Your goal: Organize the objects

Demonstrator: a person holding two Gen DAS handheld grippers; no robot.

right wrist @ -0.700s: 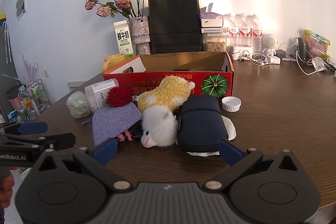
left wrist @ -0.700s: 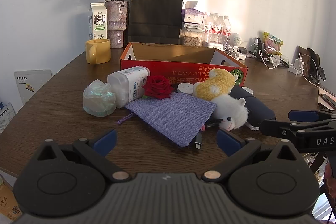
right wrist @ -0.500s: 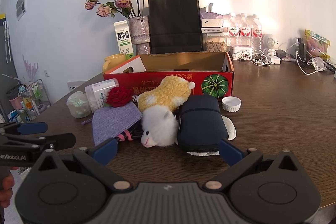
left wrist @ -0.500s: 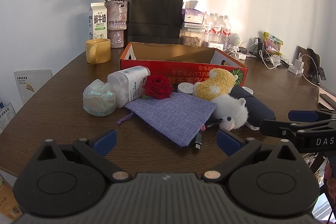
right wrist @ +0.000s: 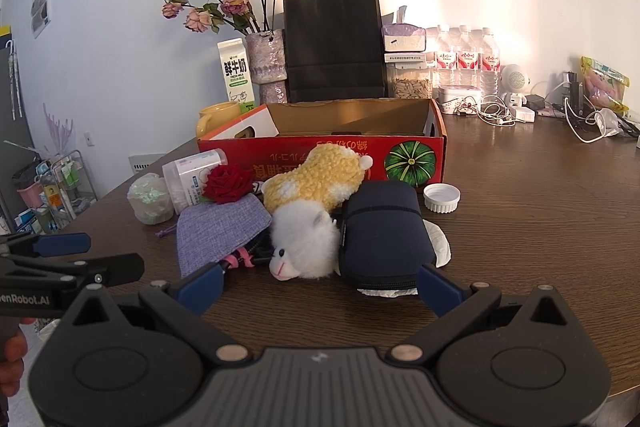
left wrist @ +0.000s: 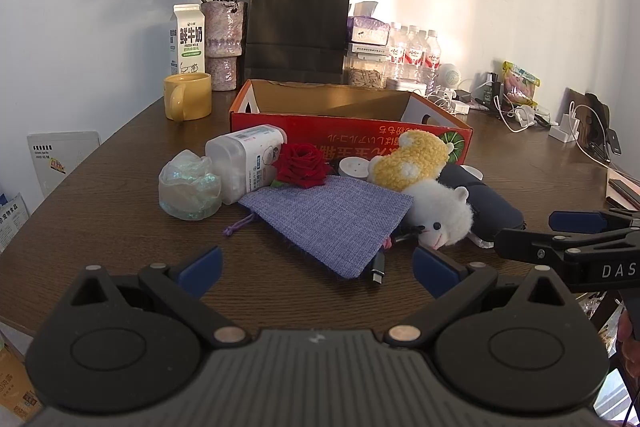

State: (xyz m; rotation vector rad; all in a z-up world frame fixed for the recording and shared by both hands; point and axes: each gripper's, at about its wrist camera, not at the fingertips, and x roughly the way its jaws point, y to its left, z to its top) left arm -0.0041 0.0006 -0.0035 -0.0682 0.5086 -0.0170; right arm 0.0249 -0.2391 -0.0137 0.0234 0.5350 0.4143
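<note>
Ahead of my two wide-open, empty claws, left claw (left wrist: 316, 269) and right claw (right wrist: 320, 281), toys and pouches lie heaped before the red box (left wrist: 352, 141), probably waiting for sorting.

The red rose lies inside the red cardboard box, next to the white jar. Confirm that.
Not quite. The red rose lies next to the white jar, but outside the red cardboard box, on the table in front of it, its bloom at the edge of the purple cloth pouch. The left wrist view shows this.
</note>
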